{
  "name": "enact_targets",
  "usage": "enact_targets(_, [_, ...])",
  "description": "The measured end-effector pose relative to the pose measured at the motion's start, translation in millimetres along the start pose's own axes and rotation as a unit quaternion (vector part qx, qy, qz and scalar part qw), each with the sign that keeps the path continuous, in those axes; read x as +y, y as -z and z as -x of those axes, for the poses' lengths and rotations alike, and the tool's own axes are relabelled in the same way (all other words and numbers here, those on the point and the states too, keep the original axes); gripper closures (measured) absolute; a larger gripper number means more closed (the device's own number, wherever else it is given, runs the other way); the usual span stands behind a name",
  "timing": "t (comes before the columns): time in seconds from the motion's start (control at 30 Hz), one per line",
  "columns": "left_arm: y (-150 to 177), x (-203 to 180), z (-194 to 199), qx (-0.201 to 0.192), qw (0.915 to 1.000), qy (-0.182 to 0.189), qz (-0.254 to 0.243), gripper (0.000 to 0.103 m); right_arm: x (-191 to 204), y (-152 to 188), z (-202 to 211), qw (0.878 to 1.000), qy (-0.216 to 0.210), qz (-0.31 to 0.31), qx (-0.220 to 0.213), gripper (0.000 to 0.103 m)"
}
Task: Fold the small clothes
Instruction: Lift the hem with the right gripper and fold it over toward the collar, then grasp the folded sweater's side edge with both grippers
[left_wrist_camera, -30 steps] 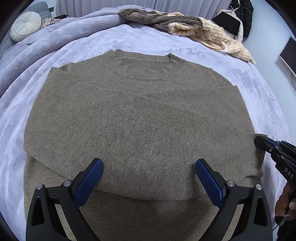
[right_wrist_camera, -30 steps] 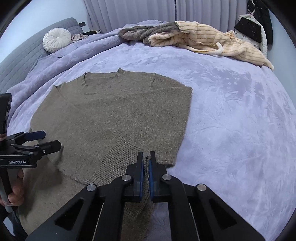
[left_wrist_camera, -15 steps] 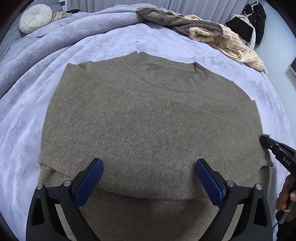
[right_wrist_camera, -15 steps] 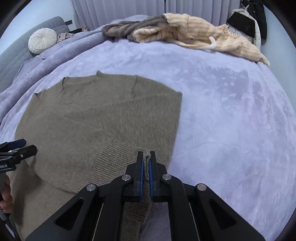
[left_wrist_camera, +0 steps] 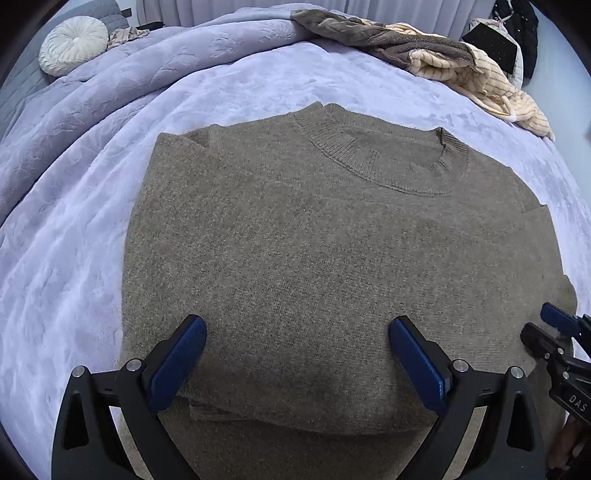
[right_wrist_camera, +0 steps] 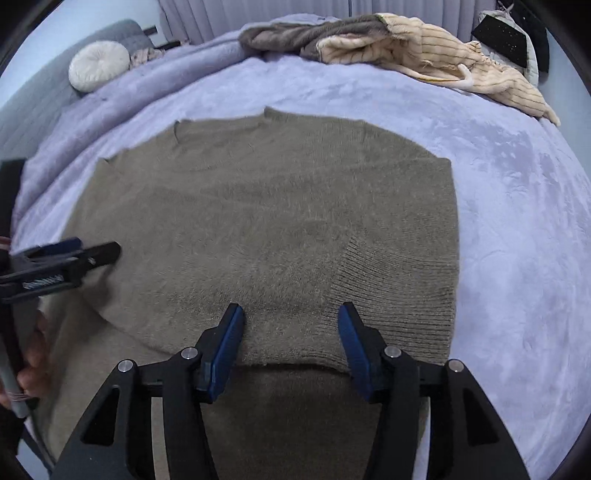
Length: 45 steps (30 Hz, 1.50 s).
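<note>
1. Olive-brown knit sweater (left_wrist_camera: 332,266) lies flat on the lavender bedspread (left_wrist_camera: 74,258), lower part folded up over the body, neckline toward the far side.
2. Left gripper (left_wrist_camera: 295,354): jaws wide apart over the folded edge, nothing clamped.
3. Right gripper (right_wrist_camera: 291,339): jaws have just been opening; released, pads clear of the knit, ribbed hem (right_wrist_camera: 399,288) lying just beyond them.
4. Left view only: ribbed collar (left_wrist_camera: 388,158) in sharp detail; right gripper's tips at the sweater's right edge.
5. Right view only: the ribbed hem band; left gripper blurred, with a hand (right_wrist_camera: 33,358) on its handle.
6. Both: cream striped garment (right_wrist_camera: 443,55), grey garment (right_wrist_camera: 314,35), round white cushion (left_wrist_camera: 74,44) at the far end.
</note>
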<state>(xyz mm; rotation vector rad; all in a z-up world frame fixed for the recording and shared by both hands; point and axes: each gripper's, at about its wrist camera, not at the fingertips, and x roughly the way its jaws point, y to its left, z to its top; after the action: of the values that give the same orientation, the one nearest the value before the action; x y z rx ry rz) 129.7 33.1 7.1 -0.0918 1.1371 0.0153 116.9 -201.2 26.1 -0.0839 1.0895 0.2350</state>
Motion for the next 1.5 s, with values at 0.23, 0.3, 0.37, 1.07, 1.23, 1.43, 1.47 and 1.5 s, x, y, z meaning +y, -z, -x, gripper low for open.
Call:
enact_targets(0.23, [-3, 0, 10, -0.016, 0.9997, 0.019, -0.001, 0.002, 14, -19, 20, 1.0, 0.012, -0.005, -0.014, 0.035])
enact_targets(0.3, [1, -1, 8, -0.012, 0.9998, 0.015, -0.004, 0.002, 20, -16, 12, 1.0, 0.017, 0.0, 0.004, 0.033])
enact_targets(0.37, [8, -4, 5, -0.008, 0.9998, 0.0, -0.019, 0.002, 25, -10, -3, 0.999, 0.024, 0.005, 0.03, 0.03])
enact_targets(1.07, [161, -2, 70, 0.026, 0.9959, 0.003, -0.087, 0.001, 57, 141, 67, 0.997, 0.024, 0.069, 0.013, 0.023])
enact_targets(1.23, [207, 8, 92, 0.015, 0.9955, 0.003, -0.094, 0.001, 45, 203, 94, 0.997, 0.019, 0.076, -0.002, 0.022])
enact_targets(1.43, [241, 28, 115, 0.006, 0.9962, 0.023, -0.084, 0.001, 54, 249, 118, 0.99, 0.061, 0.129, -0.014, 0.021])
enact_targets(1.47, [243, 35, 126, -0.002, 0.9971, 0.031, -0.07, 0.001, 54, 252, 125, 0.989, 0.065, 0.13, -0.015, 0.021])
enact_targets(1.5, [246, 41, 134, -0.01, 0.9975, 0.04, -0.057, 0.001, 51, 254, 132, 0.99, 0.064, 0.126, -0.014, 0.021])
